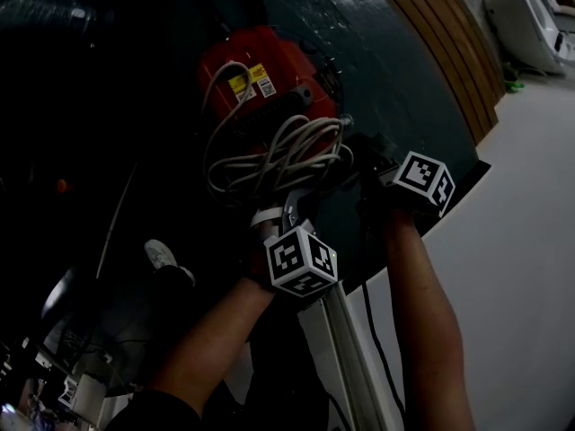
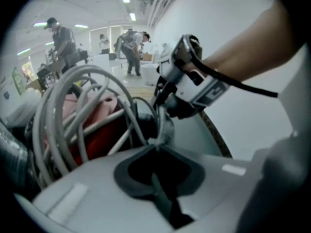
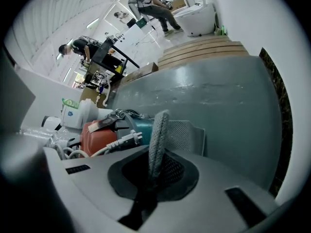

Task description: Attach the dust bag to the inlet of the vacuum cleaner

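**Item: dust bag [image 3: 158, 130].** Grey mesh fabric. It stood as an upright fold at 12 o'clock from the right gripper [image 3: 154, 161], whose jaws were closed narrow on it. A flat mesh panel, apparently part of the same bag, lay just behind at 1 o'clock.

**Item: left gripper [image 2: 157, 149].** Jaws near-closed on a thin pale grey edge rising at 12 o'clock towards the other gripper. This was judged to be another edge of the bag, though the fabric was hard to read there.

**Item: vacuum cleaner [image 1: 256, 70].** Red body with yellow labels, at 12 o'clock from both grippers in the head view, on a dark surface.

**Item: cord [image 1: 278, 155].** Grey, loosely coiled, between the vacuum cleaner and the grippers. Its plug [image 3: 127, 138] lay at 10 o'clock from the right gripper's jaws.

**Status.** The bag was picked up and held by both grippers close to the machine. The inlet could not be made out in any view, and no seated connection showed. Judged outstanding: line up the bag's opening with the inlet, press it on, then release.
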